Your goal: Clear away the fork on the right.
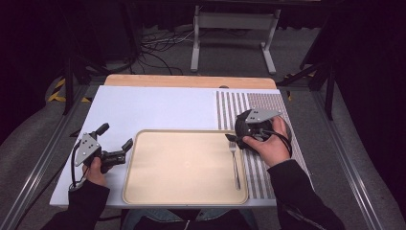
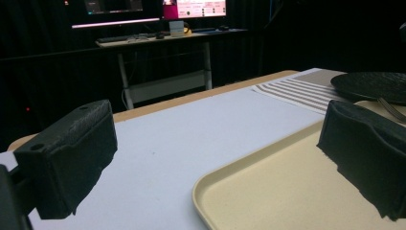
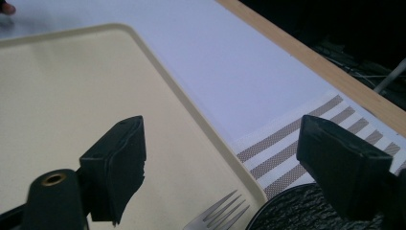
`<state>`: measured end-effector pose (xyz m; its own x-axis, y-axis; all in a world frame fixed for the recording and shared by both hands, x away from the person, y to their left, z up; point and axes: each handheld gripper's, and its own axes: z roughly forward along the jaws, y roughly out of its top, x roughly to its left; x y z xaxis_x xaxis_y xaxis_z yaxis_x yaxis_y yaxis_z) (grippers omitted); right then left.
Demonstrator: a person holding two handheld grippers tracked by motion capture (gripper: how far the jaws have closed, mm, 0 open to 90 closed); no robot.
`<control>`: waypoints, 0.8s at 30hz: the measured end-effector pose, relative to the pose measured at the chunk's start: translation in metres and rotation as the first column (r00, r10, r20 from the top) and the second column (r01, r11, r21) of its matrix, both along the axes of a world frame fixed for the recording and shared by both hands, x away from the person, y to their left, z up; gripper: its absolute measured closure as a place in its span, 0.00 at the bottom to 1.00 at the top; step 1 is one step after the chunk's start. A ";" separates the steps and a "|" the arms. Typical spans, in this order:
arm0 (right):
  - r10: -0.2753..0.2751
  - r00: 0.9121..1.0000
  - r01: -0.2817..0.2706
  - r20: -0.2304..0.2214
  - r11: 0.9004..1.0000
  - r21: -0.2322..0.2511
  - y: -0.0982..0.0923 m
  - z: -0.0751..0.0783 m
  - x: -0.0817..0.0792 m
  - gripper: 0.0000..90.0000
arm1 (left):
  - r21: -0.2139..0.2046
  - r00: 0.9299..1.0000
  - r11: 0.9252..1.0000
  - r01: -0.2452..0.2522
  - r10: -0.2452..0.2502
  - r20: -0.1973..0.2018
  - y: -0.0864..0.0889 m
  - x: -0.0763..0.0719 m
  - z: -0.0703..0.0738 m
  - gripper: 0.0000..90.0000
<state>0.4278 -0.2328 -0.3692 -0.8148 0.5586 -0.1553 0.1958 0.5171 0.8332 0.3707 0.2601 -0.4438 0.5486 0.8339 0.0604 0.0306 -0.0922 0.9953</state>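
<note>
Right tongs (image 3: pixel 220 163) hover spread above fork (image 3: pixel 218 215).

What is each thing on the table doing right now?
Fork: lying flat on the tray, near its right edge, let go.
Tray: flat on the table, bare but for the fork.
Black plate: on the striped mat, beside the tray.
Right gripper: open, nothing between its jaws, above the fork's tines.
Left gripper: open, holding nothing, at the tray's left edge.
</note>
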 end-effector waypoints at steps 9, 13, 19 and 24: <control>-0.052 0.996 0.039 0.069 0.984 0.172 -0.037 -0.004 -0.023 0.17 | 0.000 1.000 1.000 -0.002 0.002 -0.003 0.000 0.000 0.000 0.00; -0.080 0.994 0.058 0.077 0.966 0.254 -0.059 -0.019 -0.035 0.16 | 0.003 1.000 1.000 -0.006 0.006 -0.006 0.000 0.000 -0.001 0.00; -0.143 0.985 0.095 0.099 0.920 0.379 -0.089 -0.047 -0.054 0.15 | 0.001 1.000 1.000 -0.007 0.007 -0.008 -0.001 0.000 -0.001 0.00; -0.193 0.978 0.144 0.077 0.897 0.418 -0.109 -0.067 -0.061 0.15 | -0.004 1.000 1.000 -0.002 0.002 -0.003 -0.001 0.000 -0.001 0.00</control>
<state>0.3665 -0.3419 -0.4361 -0.6934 0.7199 0.0299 0.1413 0.0952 0.9854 0.3711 0.2595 -0.4445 0.5470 0.8353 0.0552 0.0339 -0.0880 0.9955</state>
